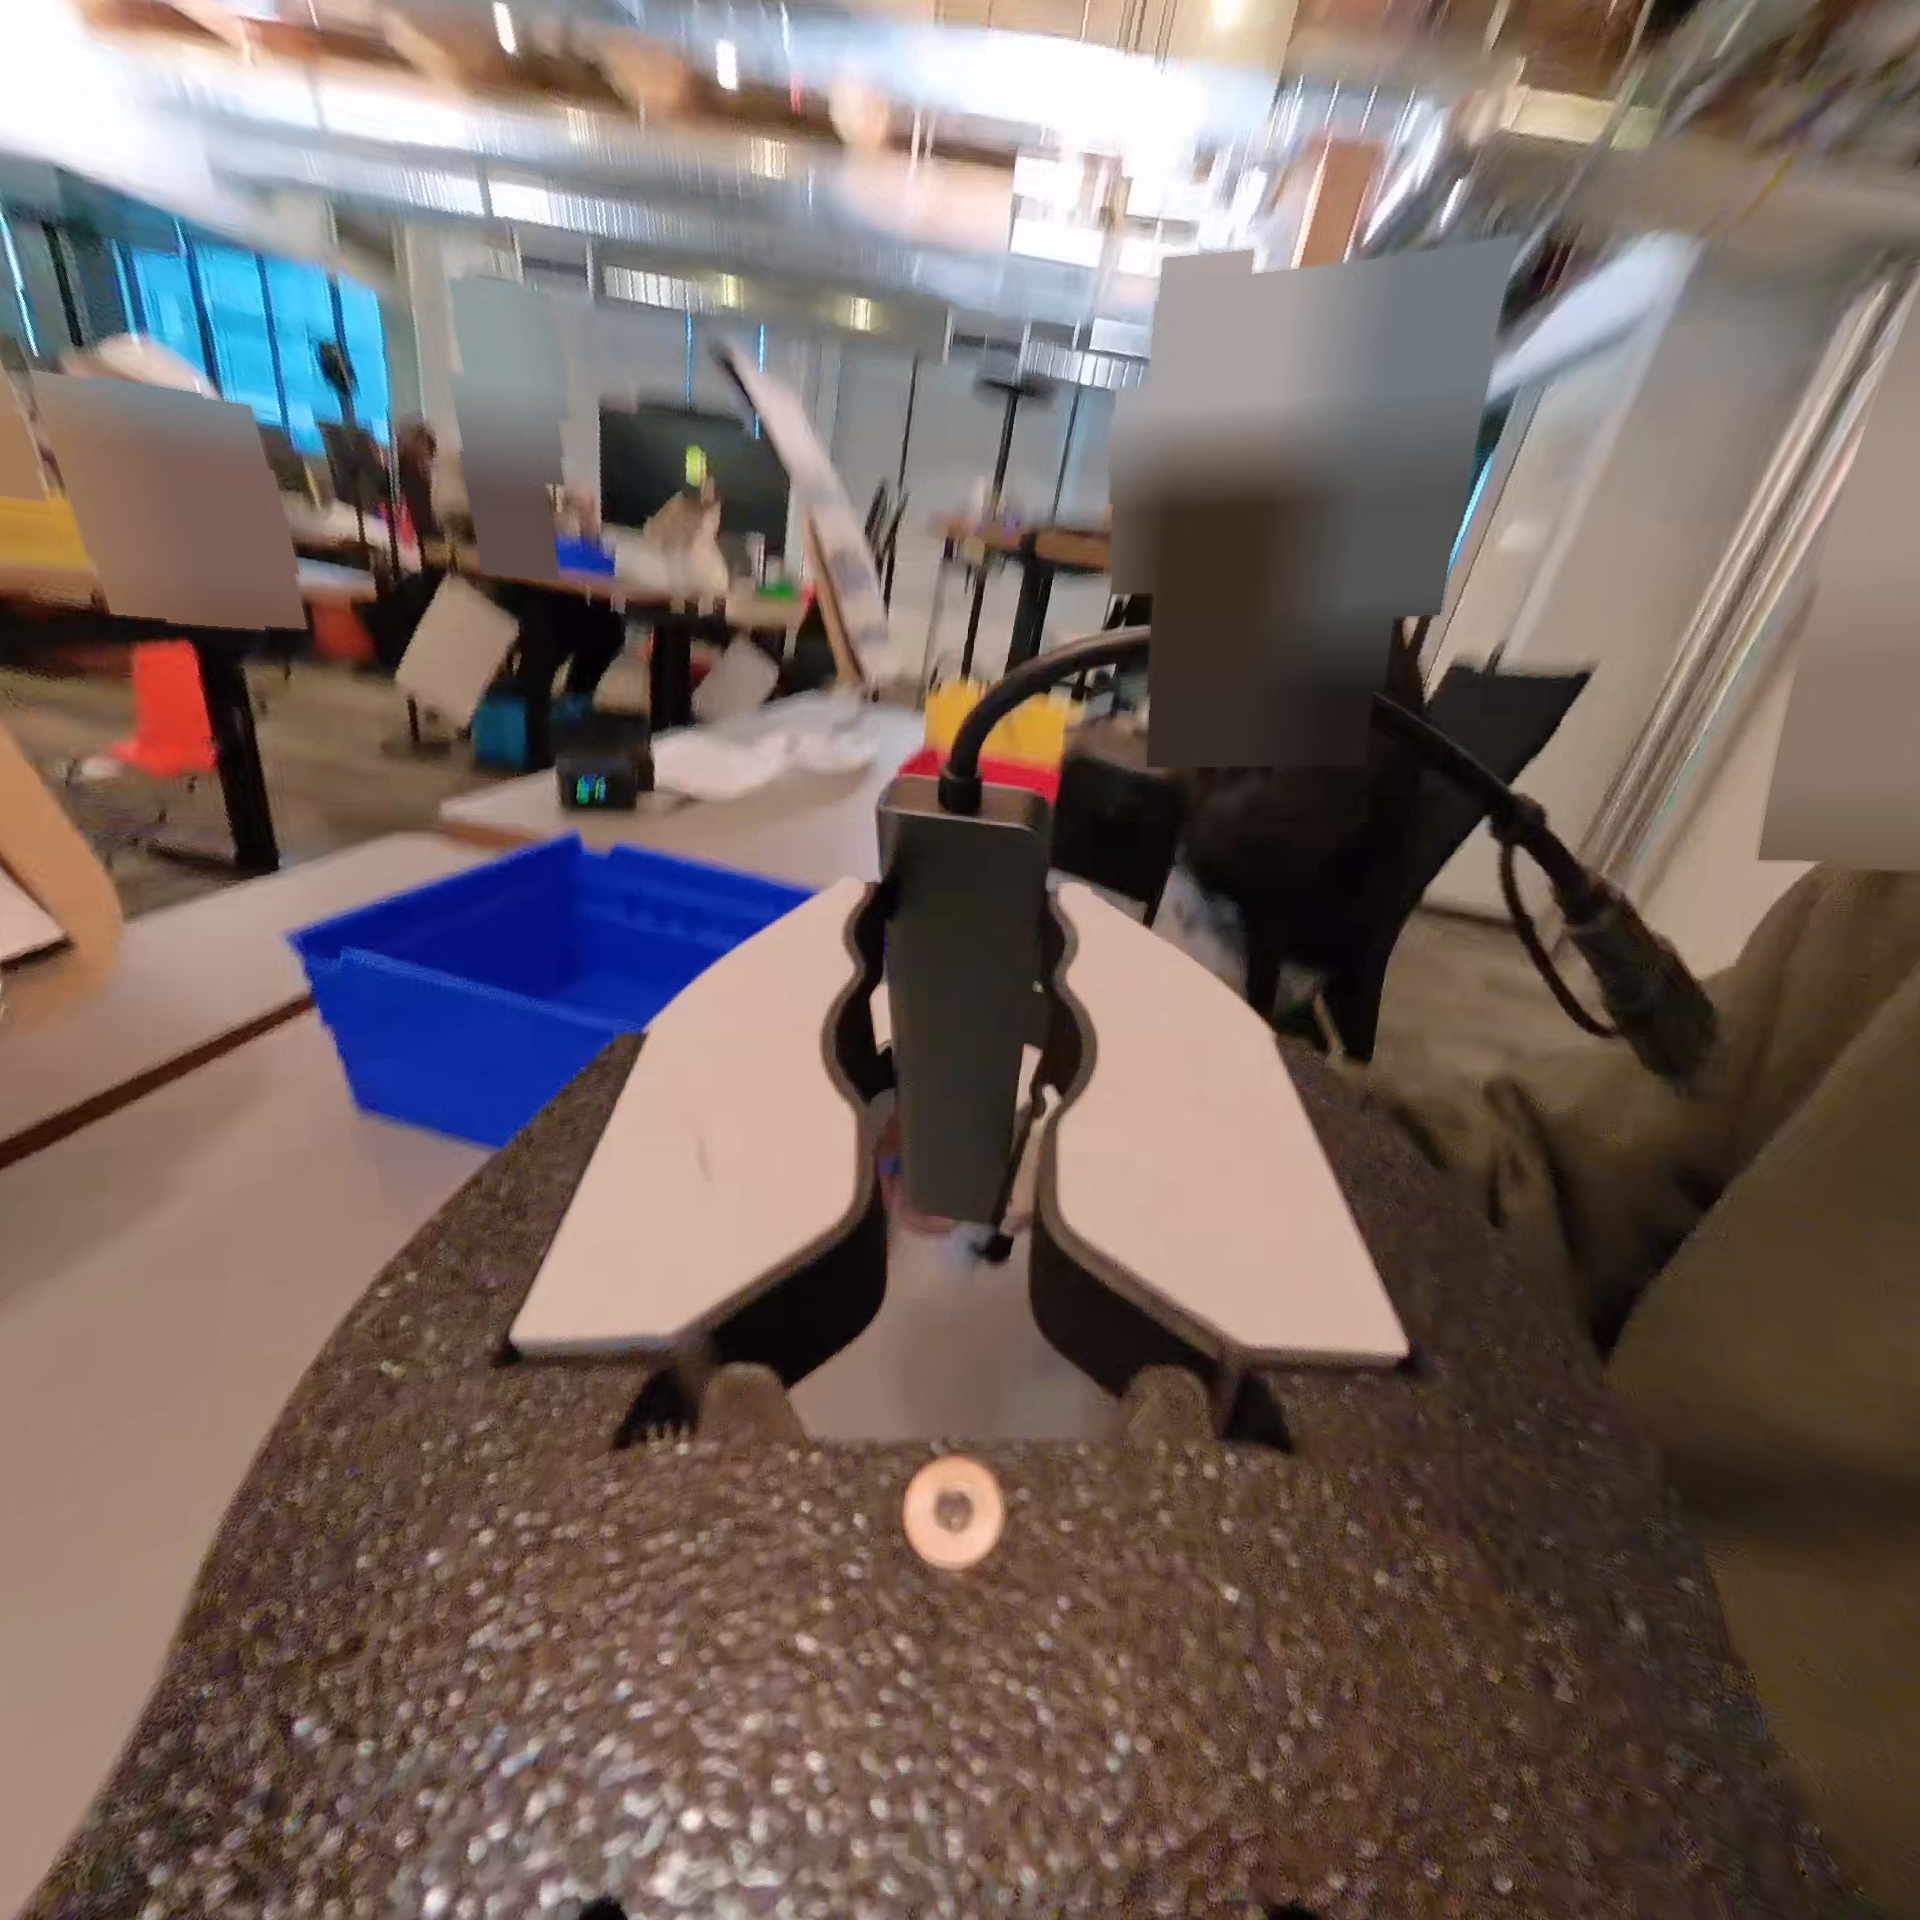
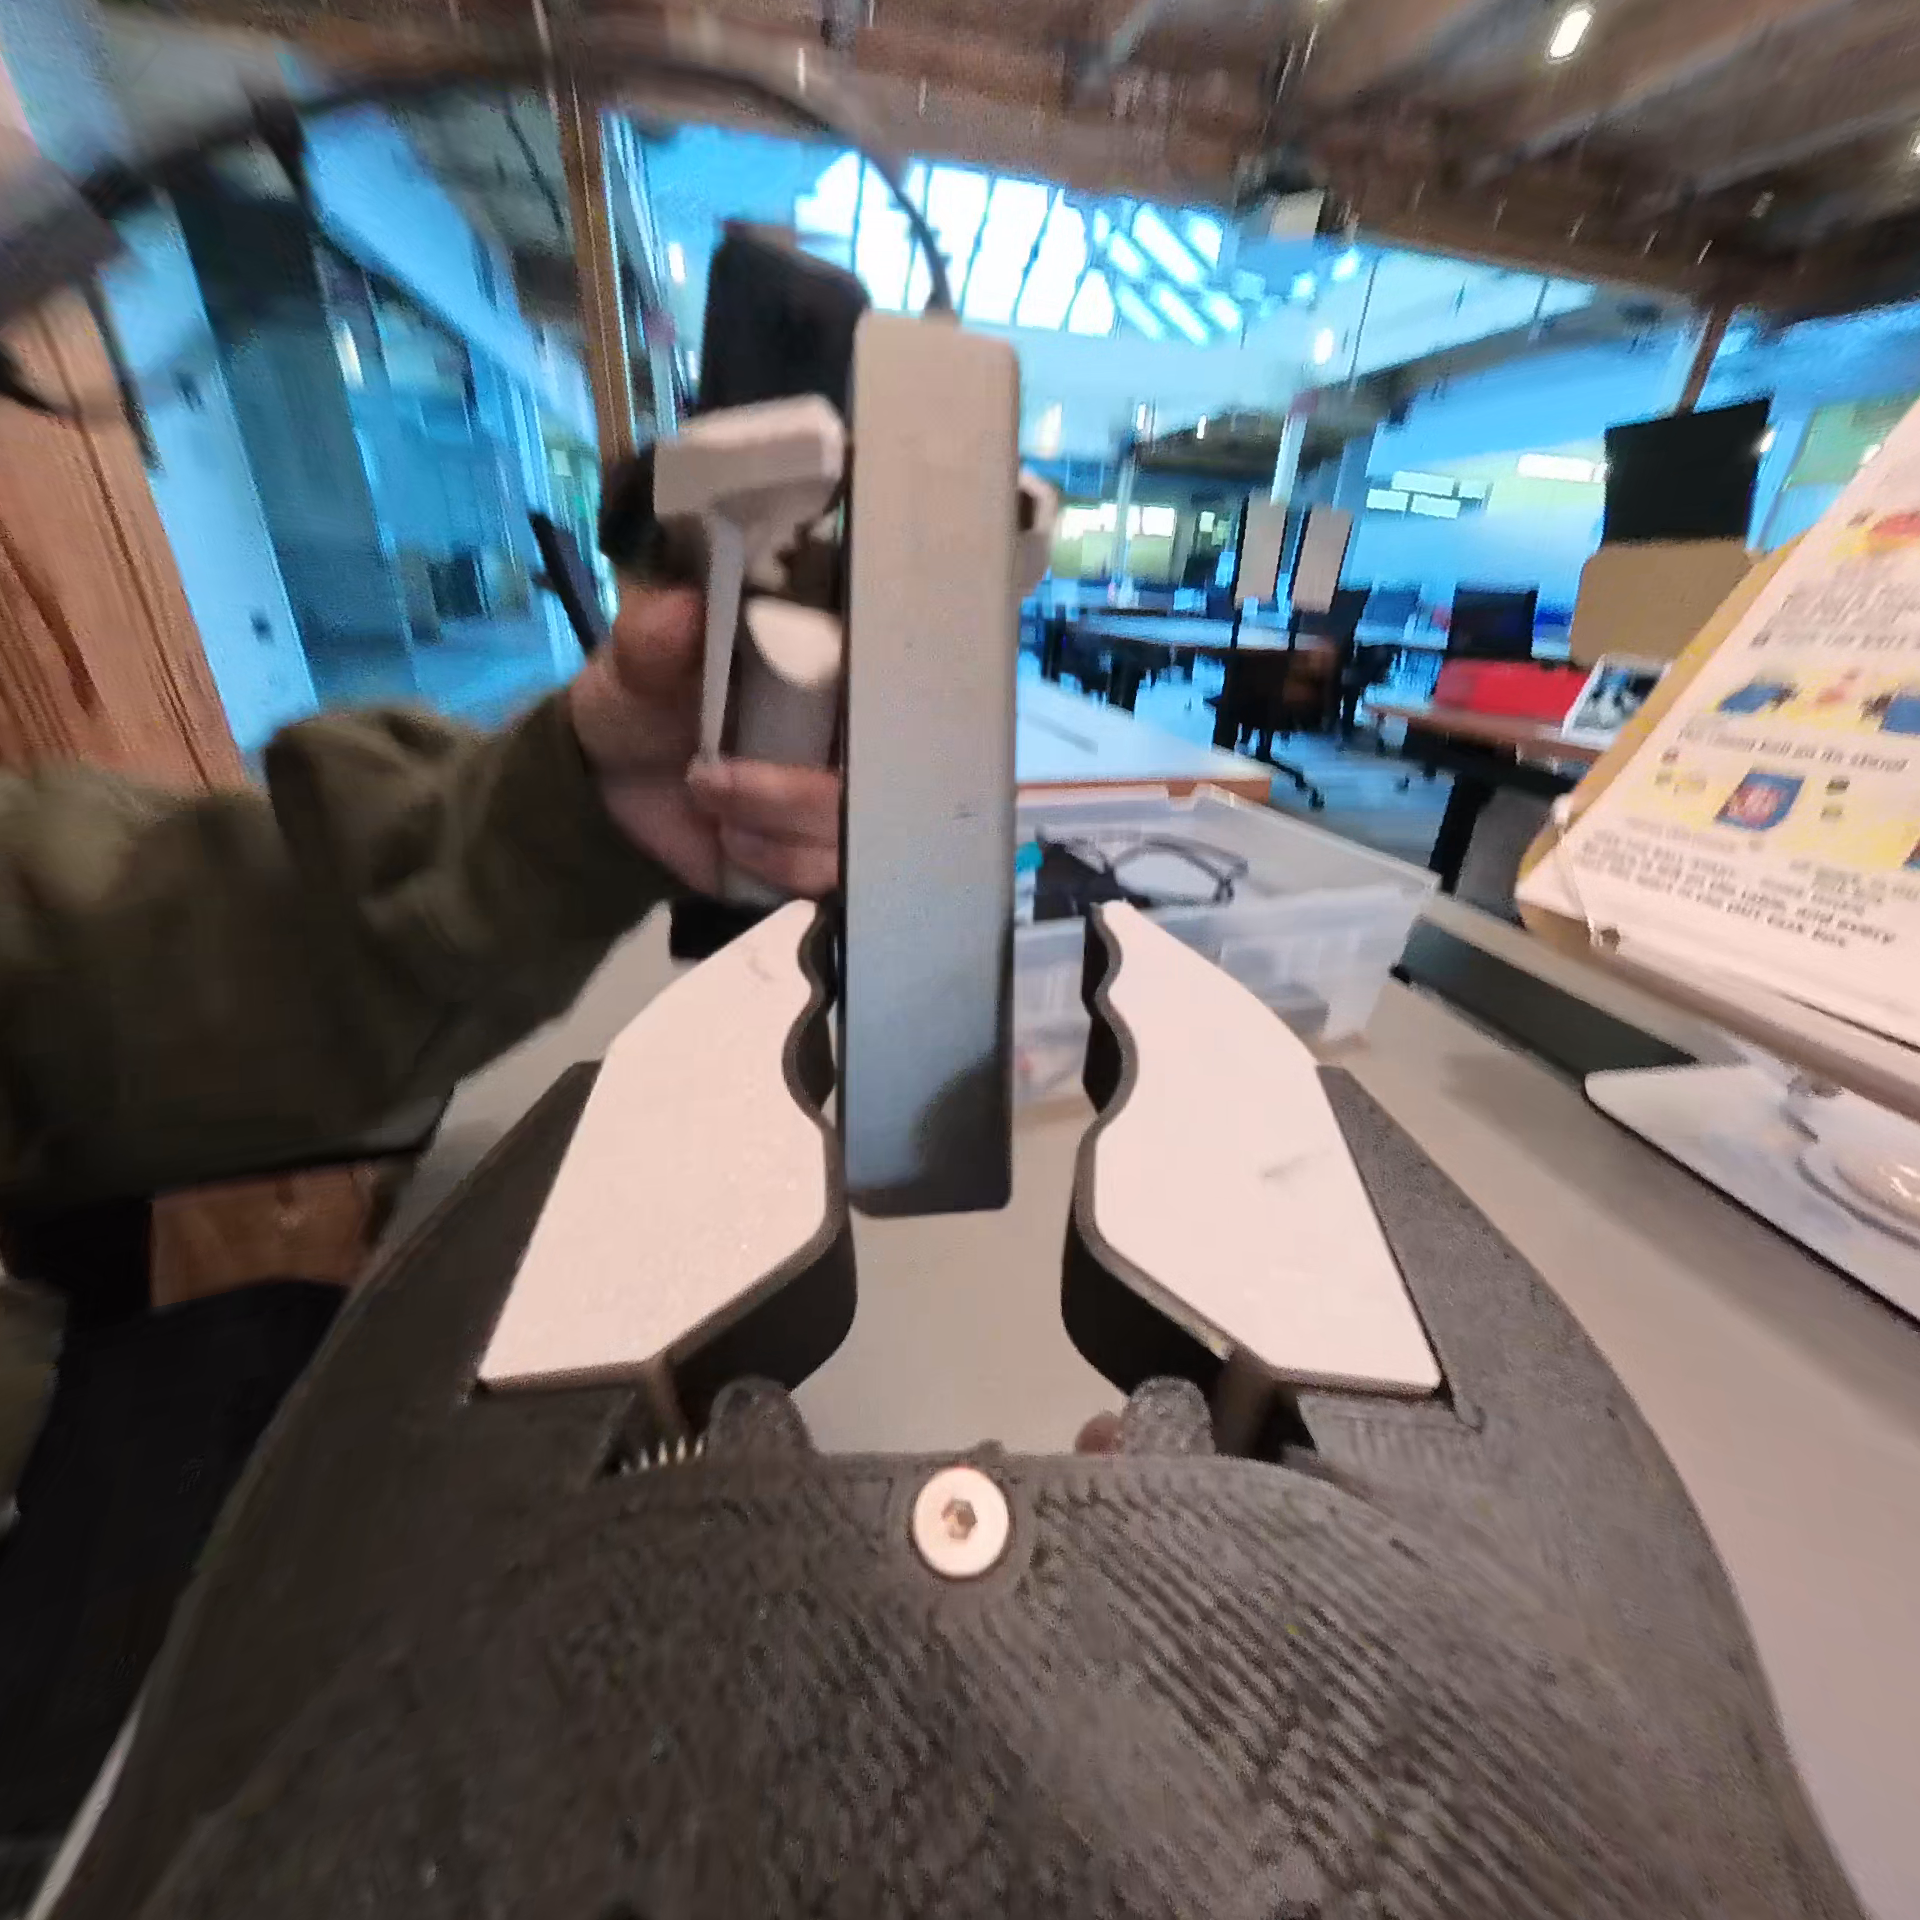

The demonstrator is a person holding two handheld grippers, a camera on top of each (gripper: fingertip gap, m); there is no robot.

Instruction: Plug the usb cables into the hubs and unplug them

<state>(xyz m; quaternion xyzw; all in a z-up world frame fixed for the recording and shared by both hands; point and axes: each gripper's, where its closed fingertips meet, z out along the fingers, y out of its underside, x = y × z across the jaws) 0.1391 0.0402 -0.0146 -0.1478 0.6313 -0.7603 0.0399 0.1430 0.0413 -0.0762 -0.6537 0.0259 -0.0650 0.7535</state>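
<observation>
Both views are bright and daylit — cool blue light from large windows [image 2: 1039, 249] behind, with ceiling lamps [image 1: 727, 62] smeared into streaks. Wide-angle distortion bends the edges, where motion blur is heaviest — the backgrounds are soft. The hub [image 2: 928, 727] is fairly sharp, faintly sheened, darker toward its near end.

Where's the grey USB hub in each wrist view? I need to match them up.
Left wrist view: the grey hub is at centre, upright, clamped between the fingers of the left tool.
Right wrist view: the hub is at centre, upright, between the fingers of the open right tool, with a gap on its right.
Shared landmark: the black cable leaving the hub's far end.
</observation>
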